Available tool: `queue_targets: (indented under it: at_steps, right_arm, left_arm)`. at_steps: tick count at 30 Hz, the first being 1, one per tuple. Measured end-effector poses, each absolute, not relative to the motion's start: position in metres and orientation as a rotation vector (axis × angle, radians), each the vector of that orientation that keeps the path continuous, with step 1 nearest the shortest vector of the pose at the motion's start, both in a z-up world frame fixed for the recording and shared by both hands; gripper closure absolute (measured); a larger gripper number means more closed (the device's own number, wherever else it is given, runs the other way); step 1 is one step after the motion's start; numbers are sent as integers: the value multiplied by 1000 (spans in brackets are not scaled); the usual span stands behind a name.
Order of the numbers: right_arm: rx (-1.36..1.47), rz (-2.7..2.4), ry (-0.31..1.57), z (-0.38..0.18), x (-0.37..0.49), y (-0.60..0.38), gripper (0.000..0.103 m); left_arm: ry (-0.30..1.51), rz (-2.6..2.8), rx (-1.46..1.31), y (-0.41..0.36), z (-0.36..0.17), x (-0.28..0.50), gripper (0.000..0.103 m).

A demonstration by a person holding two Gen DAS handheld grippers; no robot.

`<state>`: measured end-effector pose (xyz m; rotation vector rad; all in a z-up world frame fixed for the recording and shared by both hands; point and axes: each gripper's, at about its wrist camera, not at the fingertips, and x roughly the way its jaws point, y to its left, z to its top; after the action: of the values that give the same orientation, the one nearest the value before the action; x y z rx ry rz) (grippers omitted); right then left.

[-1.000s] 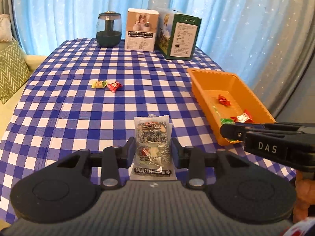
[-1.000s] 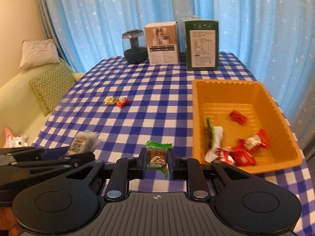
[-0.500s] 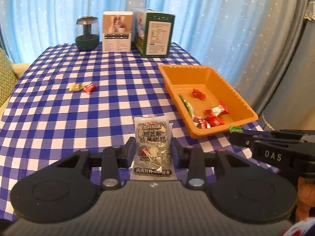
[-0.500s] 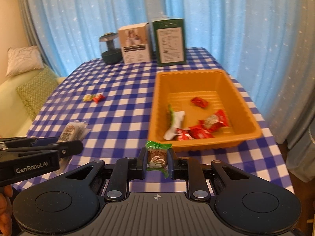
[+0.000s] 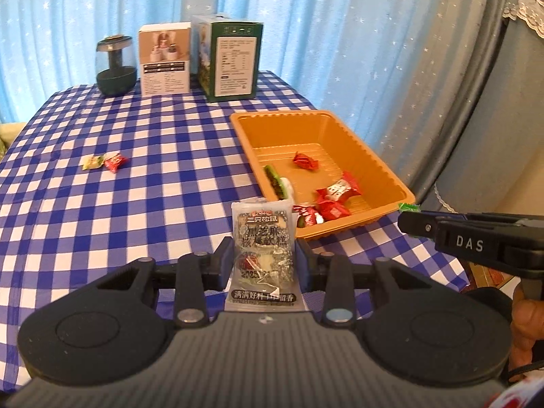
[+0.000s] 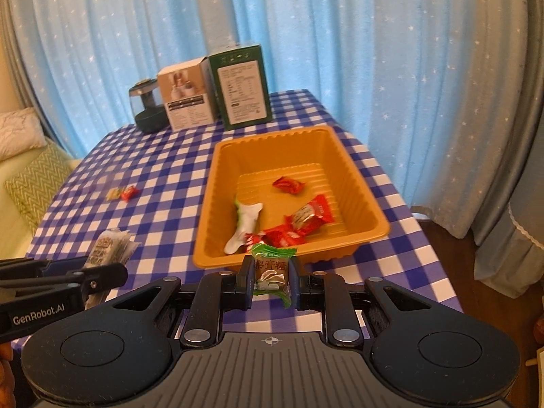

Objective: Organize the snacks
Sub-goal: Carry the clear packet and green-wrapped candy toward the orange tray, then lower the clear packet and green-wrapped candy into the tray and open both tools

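A flat silver foil snack packet (image 5: 262, 255) is gripped in the left gripper (image 5: 263, 261); a small green-wrapped candy (image 6: 272, 270) is pinched in the right gripper (image 6: 271, 277). Both are carried near the orange plastic tray (image 6: 353, 166). If released early, either could be dropped short onto the checked surface (image 5: 153, 176).

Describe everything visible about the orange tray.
The orange tray is a glossy, plastic-looking rectangular bin with sloped walls, a rolled rim and a ribbed floor. It sits flat on the blue checked tablecloth, near the table's right edge. Inside lie red-wrapped candies and a green-and-white wrapper. No gripper touches it.
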<state>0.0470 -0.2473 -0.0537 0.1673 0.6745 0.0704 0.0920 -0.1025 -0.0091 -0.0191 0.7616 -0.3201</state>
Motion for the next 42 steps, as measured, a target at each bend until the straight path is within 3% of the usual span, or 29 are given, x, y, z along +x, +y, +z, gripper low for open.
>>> queue_targets:
  at_steps: [25, 42]
  right_arm:
    - [220, 10, 652, -53, 73, -293, 82]
    - [220, 45, 656, -59, 136, -305, 82]
  left_arm:
    - [760, -387, 11, -152, -4, 129, 69]
    - [772, -389, -6, -172, -14, 198, 69]
